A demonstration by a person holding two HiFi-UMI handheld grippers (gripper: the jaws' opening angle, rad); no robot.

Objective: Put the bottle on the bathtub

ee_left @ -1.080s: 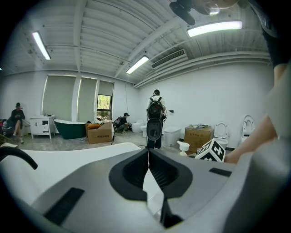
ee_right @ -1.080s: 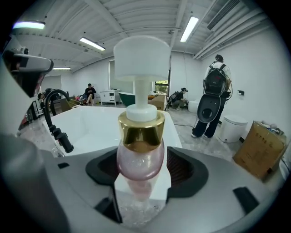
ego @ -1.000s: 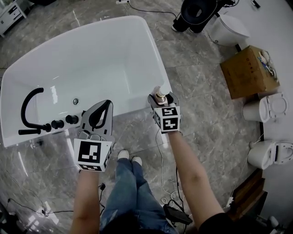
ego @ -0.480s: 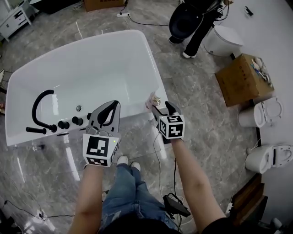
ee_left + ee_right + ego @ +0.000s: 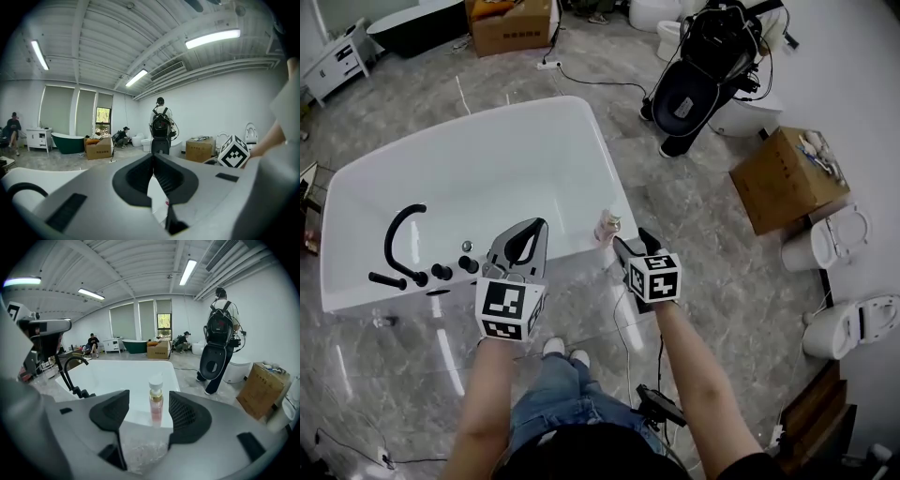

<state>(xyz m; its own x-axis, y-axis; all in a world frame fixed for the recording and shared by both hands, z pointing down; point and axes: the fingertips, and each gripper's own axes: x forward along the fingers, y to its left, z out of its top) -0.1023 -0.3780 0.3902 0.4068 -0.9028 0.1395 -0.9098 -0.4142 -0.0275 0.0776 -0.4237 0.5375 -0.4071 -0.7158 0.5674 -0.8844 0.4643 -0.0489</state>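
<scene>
A small pink bottle (image 5: 607, 226) with a white cap stands upright on the near right rim of the white bathtub (image 5: 487, 159). My right gripper (image 5: 631, 243) is open just in front of it, drawn back and apart from it. In the right gripper view the bottle (image 5: 155, 404) stands on the tub rim (image 5: 136, 420) beyond the spread jaws of the right gripper (image 5: 148, 422). My left gripper (image 5: 538, 226) hovers over the tub's near rim, shut and empty. The left gripper view shows the left gripper (image 5: 153, 158) with jaws pressed together.
A black faucet (image 5: 398, 239) with knobs sits at the tub's left end. A person with a black backpack (image 5: 703, 66) stands beyond the tub. A cardboard box (image 5: 787, 178) and toilets (image 5: 825, 234) are at the right. Cables (image 5: 623, 323) lie on the marble floor.
The right gripper held the bottle at the tub rim a second ago; it has opened, left the bottle standing there and pulled back. The left gripper stayed shut.
</scene>
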